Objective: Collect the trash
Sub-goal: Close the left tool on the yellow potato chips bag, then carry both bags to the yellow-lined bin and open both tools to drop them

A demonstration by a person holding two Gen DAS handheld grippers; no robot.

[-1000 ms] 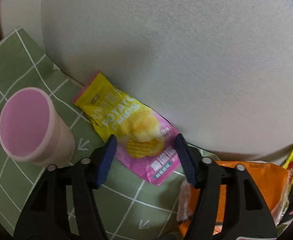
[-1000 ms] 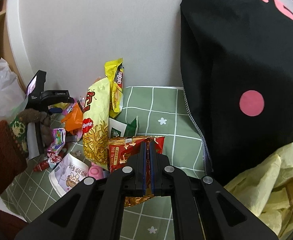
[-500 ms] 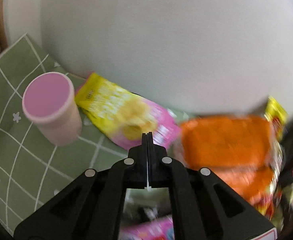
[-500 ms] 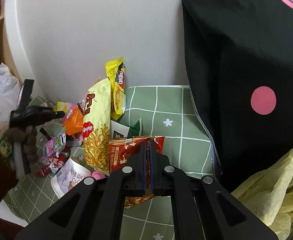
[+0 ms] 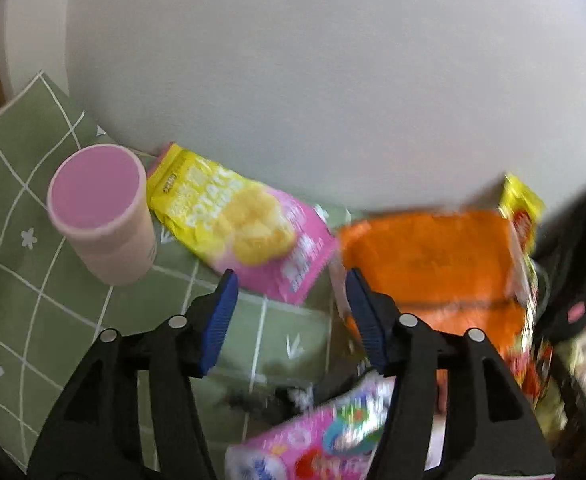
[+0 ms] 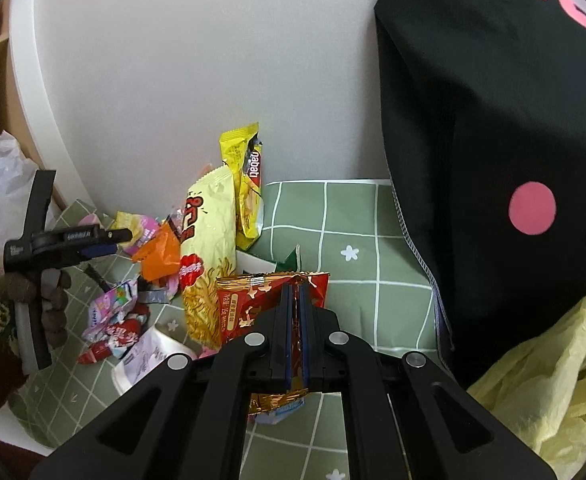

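Observation:
In the left wrist view my left gripper [image 5: 290, 276] hovers over the green checked cloth [image 5: 33, 300], its jaws opening, nothing pressed between the blue pads. The corner of a yellow-and-pink potato chip bag [image 5: 237, 224] lies just beyond the tips, and an orange bag [image 5: 433, 256] lies to the right. In the right wrist view my right gripper [image 6: 295, 292] is shut on a red snack packet [image 6: 249, 300]. My left gripper [image 6: 127, 235] shows there too, at far left, above the wrapper pile.
A pink cup [image 5: 97, 216] stands left of the chip bag. A tall pale yellow snack bag [image 6: 209, 248] and a yellow wafer wrapper [image 6: 245, 184] lean on the white wall. A black bag with pink dots [image 6: 493, 160] fills the right, a yellow plastic bag [image 6: 553, 380] below it.
My left gripper was open, snapped shut on nothing half a second ago, and stands open again; it swung right, toward the orange bag. My right gripper stayed shut on the red packet.

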